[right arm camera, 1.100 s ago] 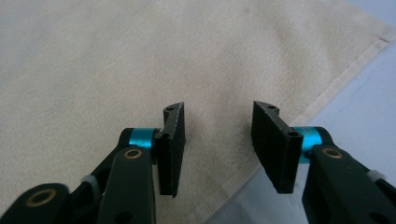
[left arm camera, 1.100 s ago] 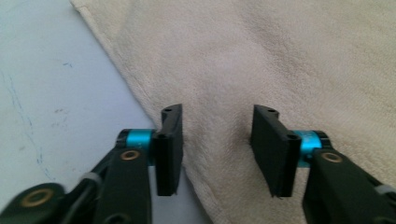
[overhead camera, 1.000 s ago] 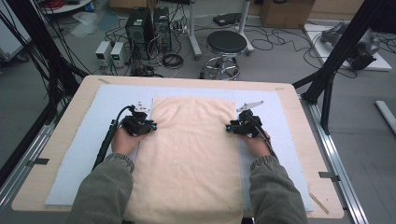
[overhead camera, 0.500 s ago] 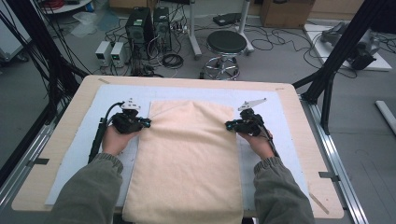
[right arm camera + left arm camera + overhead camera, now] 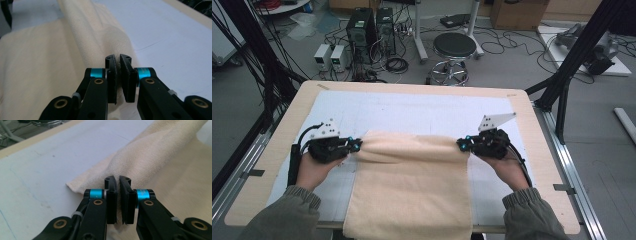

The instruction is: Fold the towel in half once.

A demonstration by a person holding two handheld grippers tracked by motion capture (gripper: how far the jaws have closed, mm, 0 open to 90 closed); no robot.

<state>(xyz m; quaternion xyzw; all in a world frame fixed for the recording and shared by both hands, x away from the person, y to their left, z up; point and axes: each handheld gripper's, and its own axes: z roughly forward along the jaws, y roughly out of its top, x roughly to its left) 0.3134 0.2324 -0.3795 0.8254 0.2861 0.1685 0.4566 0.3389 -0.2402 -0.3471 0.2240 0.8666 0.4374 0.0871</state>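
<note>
A cream towel [image 5: 412, 185] lies on the pale blue mat [image 5: 412, 107], and its near end hangs over the table's front edge. My left gripper [image 5: 354, 145] is shut on the towel's far left corner, my right gripper [image 5: 460, 145] on its far right corner. Between them the far edge is raised and stretched into a soft roll. In the left gripper view the jaws [image 5: 118, 180] pinch a fold of towel [image 5: 155, 162]. The right gripper view has the same grip [image 5: 118, 58], with the towel [image 5: 45, 67] running away to the left.
The wooden table [image 5: 532, 150] has bare mat beyond the towel and narrow strips at either side. Black frame posts [image 5: 564, 75] stand at the table's far corners. A stool [image 5: 454, 47], computer boxes [image 5: 367, 25] and cables are on the floor behind.
Both grippers have risen and come toward the person with the towel's far corners. The far edge has left the mat and moved nearer, baring more mat beyond it.
</note>
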